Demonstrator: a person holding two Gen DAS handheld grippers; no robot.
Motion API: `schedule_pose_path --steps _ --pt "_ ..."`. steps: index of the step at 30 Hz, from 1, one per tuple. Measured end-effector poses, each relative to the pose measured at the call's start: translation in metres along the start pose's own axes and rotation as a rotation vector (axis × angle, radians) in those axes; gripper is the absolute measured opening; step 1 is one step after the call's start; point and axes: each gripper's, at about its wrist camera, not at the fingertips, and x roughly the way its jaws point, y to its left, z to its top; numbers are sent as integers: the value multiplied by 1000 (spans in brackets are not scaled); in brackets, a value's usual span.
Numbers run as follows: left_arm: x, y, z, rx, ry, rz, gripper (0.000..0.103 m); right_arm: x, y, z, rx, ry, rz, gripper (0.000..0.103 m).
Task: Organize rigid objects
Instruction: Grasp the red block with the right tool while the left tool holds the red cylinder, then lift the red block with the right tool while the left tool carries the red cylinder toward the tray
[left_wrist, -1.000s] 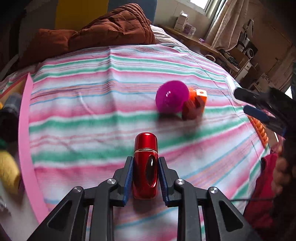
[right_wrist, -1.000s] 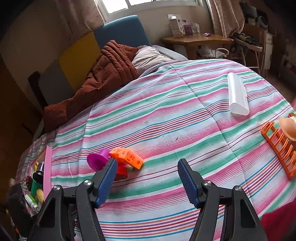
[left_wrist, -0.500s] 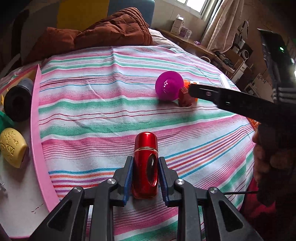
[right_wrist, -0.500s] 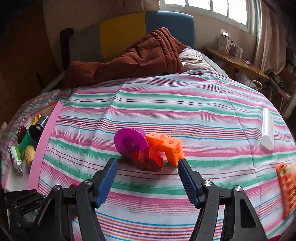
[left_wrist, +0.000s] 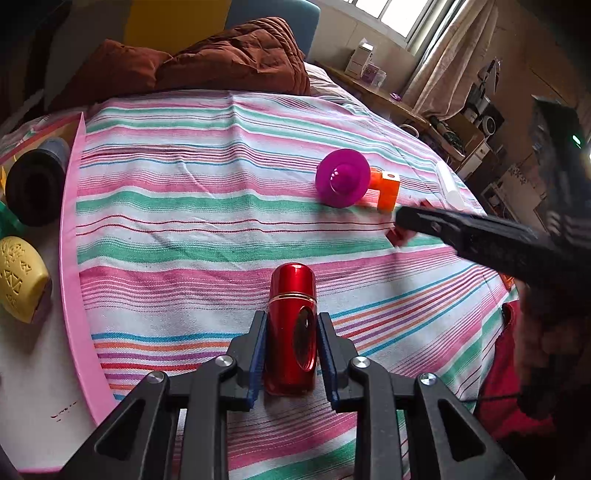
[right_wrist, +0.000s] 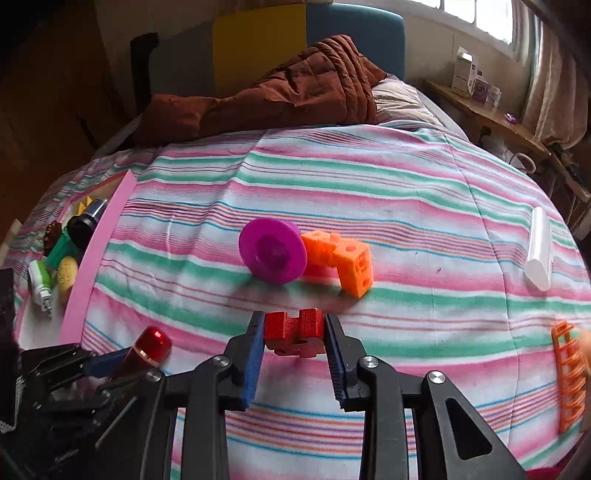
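My left gripper (left_wrist: 291, 328) is shut on a shiny red metal cylinder (left_wrist: 292, 325), held above the striped bedspread; the cylinder also shows in the right wrist view (right_wrist: 149, 349). My right gripper (right_wrist: 295, 328) is shut on a red plastic block (right_wrist: 295, 330), lifted just in front of a purple disc (right_wrist: 272, 255) and an orange cube chain (right_wrist: 341, 260). In the left wrist view the right gripper (left_wrist: 410, 219) reaches in from the right, the red block (left_wrist: 399, 234) at its tip, near the purple disc (left_wrist: 342, 177) and orange cubes (left_wrist: 386, 186).
A pink-rimmed white tray (left_wrist: 72, 229) lies at the left with a yellow object (left_wrist: 18, 278) and a black cylinder (left_wrist: 35, 184); it shows in the right wrist view (right_wrist: 98, 249). A white tube (right_wrist: 539, 253) and an orange rack (right_wrist: 569, 373) lie at the right. A brown quilt (right_wrist: 295, 88) lies beyond.
My right gripper closed on the red block and lifted it away from the purple disc and orange cubes. My left gripper, still holding the red cylinder, moved closer to the tray.
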Motion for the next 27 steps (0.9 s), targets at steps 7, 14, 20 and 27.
schedule_pose_path --steps 7,14,20,27 --pt "-4 -3 -3 -12 -7 21 25 -1 -10 -20 72 4 12 32" --pt "-18 -5 -12 4 -19 104 25 0 -5 -17 41 -8 -7 32" --pt "-48 -12 -14 49 -82 145 26 1 1 -16 17 -16 -22 32" --pt "-78 -15 -11 68 -146 176 26 2 2 -16 9 -26 -32 32"
